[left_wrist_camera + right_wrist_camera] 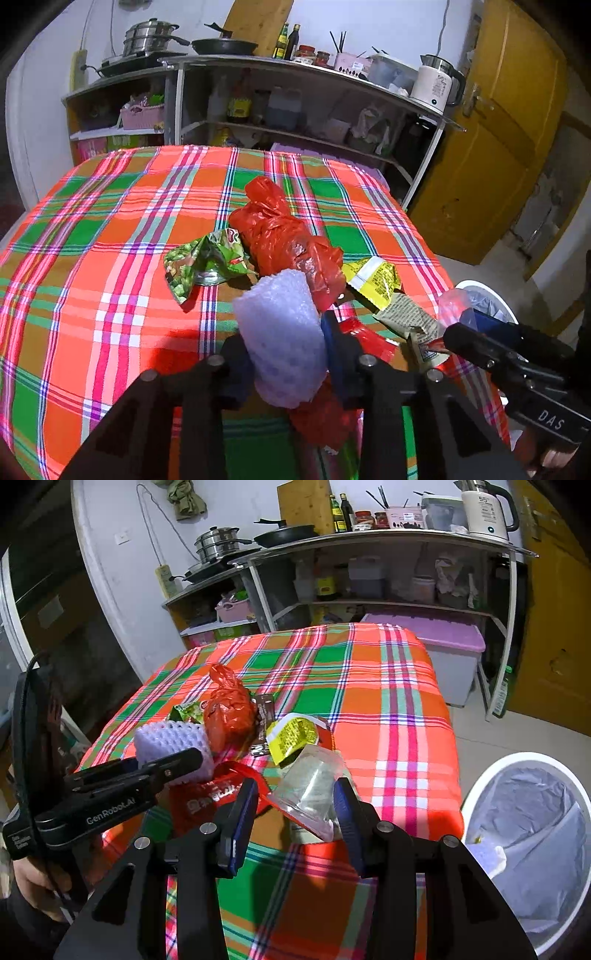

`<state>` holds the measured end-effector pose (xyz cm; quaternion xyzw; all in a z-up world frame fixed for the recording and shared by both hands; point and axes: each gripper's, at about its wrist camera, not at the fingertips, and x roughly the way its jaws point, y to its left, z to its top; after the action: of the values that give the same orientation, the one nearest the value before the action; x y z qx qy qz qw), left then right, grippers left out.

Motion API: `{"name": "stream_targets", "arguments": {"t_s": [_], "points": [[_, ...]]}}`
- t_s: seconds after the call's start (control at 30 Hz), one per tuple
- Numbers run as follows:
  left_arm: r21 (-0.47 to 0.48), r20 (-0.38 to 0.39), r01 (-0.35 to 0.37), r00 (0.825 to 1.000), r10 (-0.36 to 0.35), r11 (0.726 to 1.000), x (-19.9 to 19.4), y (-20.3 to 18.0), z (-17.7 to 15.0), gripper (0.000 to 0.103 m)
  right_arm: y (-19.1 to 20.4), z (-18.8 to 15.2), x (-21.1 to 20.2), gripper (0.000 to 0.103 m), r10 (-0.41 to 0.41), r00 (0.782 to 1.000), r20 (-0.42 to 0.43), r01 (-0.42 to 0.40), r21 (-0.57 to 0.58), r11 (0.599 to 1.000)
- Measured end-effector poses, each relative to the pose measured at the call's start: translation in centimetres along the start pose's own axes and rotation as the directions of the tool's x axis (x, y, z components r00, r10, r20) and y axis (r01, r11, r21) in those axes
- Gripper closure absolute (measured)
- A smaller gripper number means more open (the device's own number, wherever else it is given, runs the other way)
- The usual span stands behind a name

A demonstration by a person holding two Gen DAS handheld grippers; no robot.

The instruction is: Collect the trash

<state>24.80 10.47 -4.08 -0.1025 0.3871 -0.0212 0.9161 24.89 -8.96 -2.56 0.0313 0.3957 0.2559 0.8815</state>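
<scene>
A heap of trash lies on the plaid tablecloth (110, 258): a crumpled red plastic bag (284, 236), a green snack wrapper (203, 262), a yellow wrapper (373, 277) and a flat red packet (214, 797). My left gripper (286, 354) is shut on a white foam net sleeve (280, 332), which stands upright between its fingers at the near end of the heap. My right gripper (295, 812) is just to its right at the table's near edge. It is closed on a clear plastic bag (314, 790) that fills most of the space between its blue pads.
A white bin with a grey liner (480, 779) stands on the floor off the table's right side. Behind the table is a metal shelf unit (295, 74) with pots, bottles and a kettle. A yellow door (498, 147) is at the right.
</scene>
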Motion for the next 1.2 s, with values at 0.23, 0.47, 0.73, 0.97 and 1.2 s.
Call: {"name": "stream_targets", "arguments": {"t_s": [0.23, 0.47, 0.73, 0.97, 1.2], "points": [[0.062, 0.079, -0.056, 0.996, 0.051, 0.996, -3.4, -1.7, -0.6, 0.073, -0.1, -0.3, -1.9, 0.059, -0.017, 1.000, 0.026, 0.017, -0.003, 1.000], [0.116, 0.151, -0.079, 0.987, 0.061, 0.990, -7.2, -4.4, -1.0, 0.073, -0.2, -0.9, -4.6, 0.059, -0.028, 0.998, 0.057, 0.028, 0.000, 1.000], [0.169, 0.181, -0.045, 0.983, 0.014, 0.985, -9.7, -8.0, -2.0, 0.073, -0.9, -1.9, -8.3, 0.059, -0.054, 0.994, 0.097, 0.052, 0.017, 0.998], [0.206, 0.187, -0.017, 0.982, -0.023, 0.978, -10.5, -10.9, -2.5, 0.073, -2.5, -2.8, -10.6, 0.059, -0.086, 0.989, 0.120, 0.081, 0.047, 0.996], [0.244, 0.160, 0.014, 0.986, -0.055, 0.970, -9.4, -13.1, -2.8, 0.073, -4.9, -3.6, -12.0, 0.059, -0.124, 0.984, 0.128, 0.112, 0.091, 0.989]]}}
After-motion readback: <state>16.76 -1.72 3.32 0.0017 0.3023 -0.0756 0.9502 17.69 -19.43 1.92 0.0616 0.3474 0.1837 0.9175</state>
